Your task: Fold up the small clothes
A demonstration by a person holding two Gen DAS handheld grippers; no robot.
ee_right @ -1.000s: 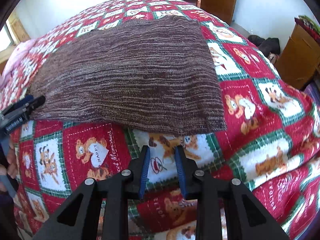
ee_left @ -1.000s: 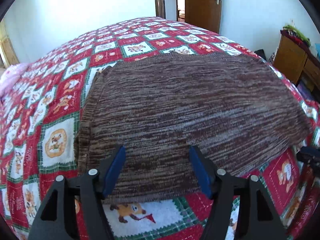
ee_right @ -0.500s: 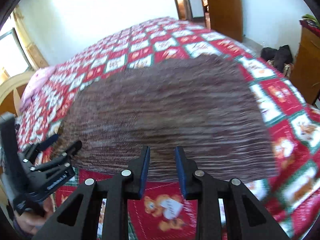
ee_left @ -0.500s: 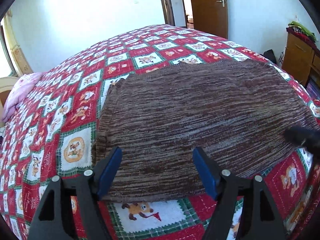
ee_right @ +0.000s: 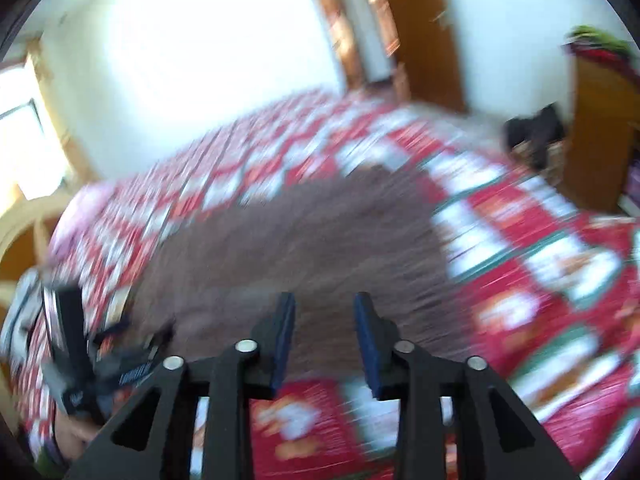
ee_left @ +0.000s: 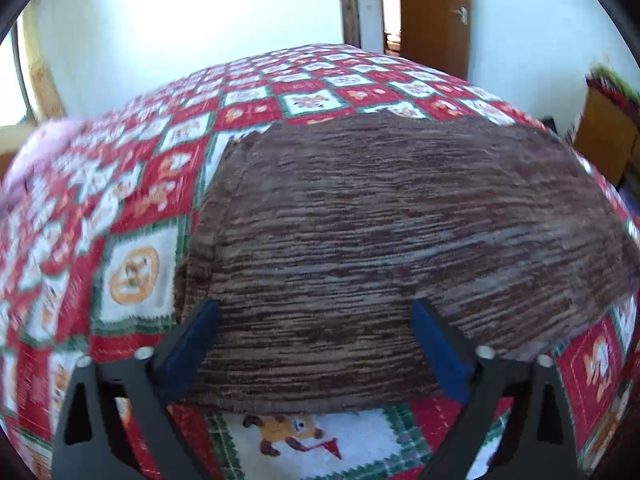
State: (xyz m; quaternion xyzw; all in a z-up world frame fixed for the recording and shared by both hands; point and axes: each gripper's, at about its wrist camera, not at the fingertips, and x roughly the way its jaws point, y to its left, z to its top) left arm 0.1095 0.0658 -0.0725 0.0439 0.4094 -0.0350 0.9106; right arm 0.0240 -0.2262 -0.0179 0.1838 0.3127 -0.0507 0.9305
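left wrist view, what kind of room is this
Most likely a bedroom in a home: a bed under a red patchwork quilt fills the view, a brown knit sweater lies flat on it, and a wooden door and wooden dresser stand behind.

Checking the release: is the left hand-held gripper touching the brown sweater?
Cannot tell. Left wrist view: left hand-held gripper stands wide open over the brown sweater; contact unclear.

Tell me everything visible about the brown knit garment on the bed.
The brown knit garment is a marled brown and tan knit, lying flat as a broad folded rectangle on the red patchwork quilt. A doubled layer shows along its left edge. Its near hem lies by the quilt's front squares. Nothing grips it: the left gripper stands wide open over the near edge.
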